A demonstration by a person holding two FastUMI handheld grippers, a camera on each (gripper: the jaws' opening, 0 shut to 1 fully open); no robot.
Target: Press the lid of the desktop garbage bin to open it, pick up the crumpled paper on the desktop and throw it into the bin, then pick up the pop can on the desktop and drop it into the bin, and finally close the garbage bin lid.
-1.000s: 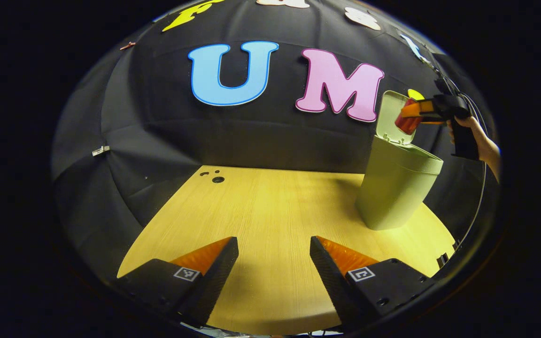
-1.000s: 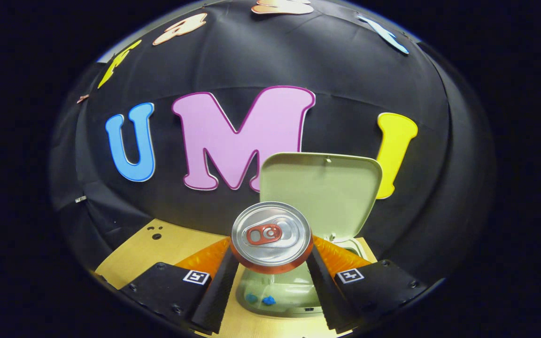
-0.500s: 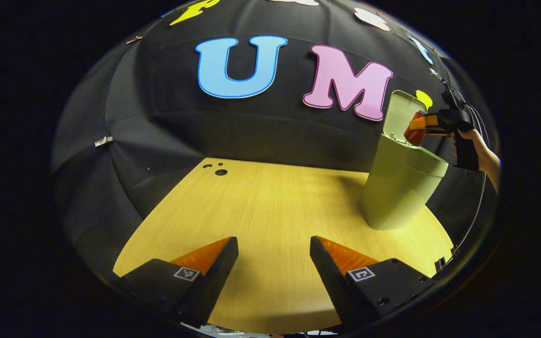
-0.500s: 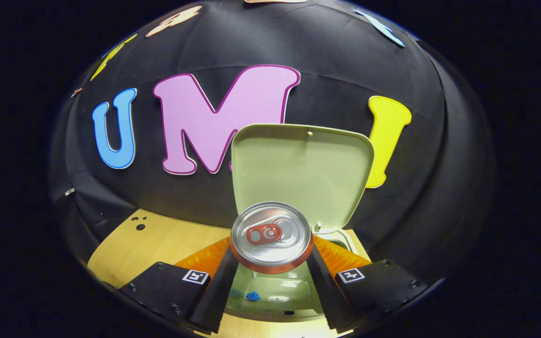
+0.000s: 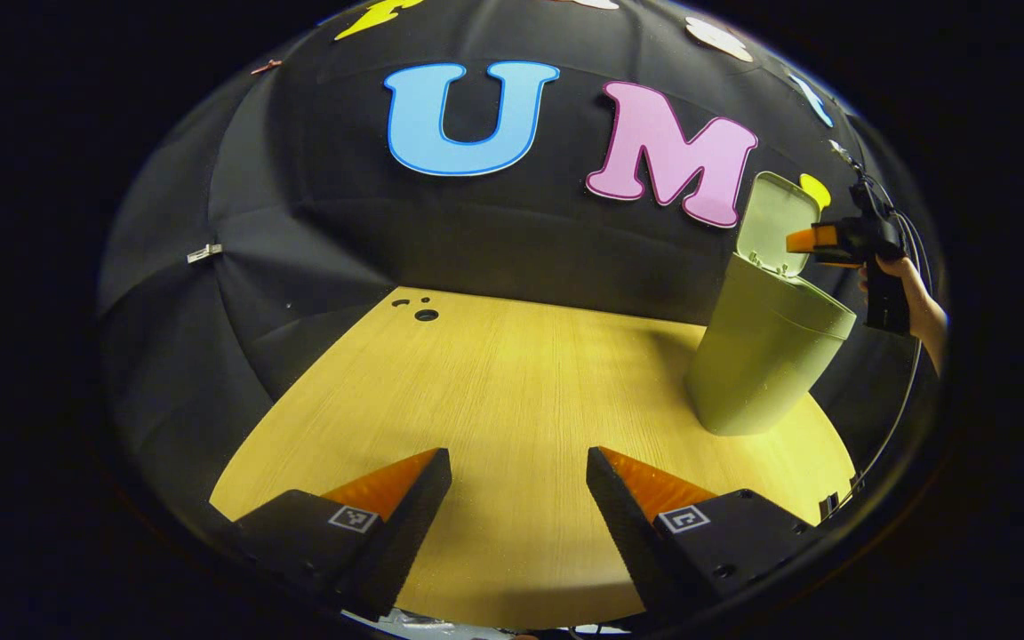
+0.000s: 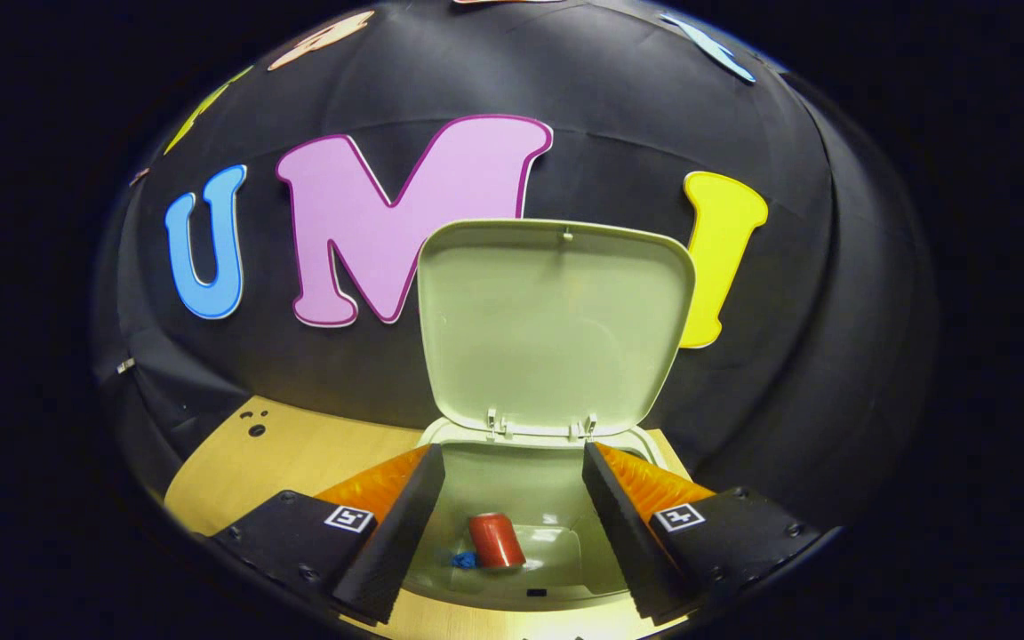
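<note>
The pale green bin (image 5: 761,356) stands at the right of the wooden table, its lid (image 6: 555,324) raised upright. In the right gripper view I look down into the bin: a red pop can (image 6: 495,540) lies at the bottom beside a blue scrap of crumpled paper (image 6: 463,560). My right gripper (image 6: 512,467) hovers open over the bin's mouth, nothing between its fingers; the left gripper view shows it at the lid (image 5: 819,244) with a hand behind it. My left gripper (image 5: 519,467) is open and empty, low over the table's near side.
The wooden table (image 5: 512,391) has small holes (image 5: 426,314) near its far left corner. The black cloth wall runs close behind the bin. A cable (image 5: 903,391) hangs down at the right.
The right gripper opened and let go of the can, which dropped to the bottom of the bin. The left gripper barely shifted.
</note>
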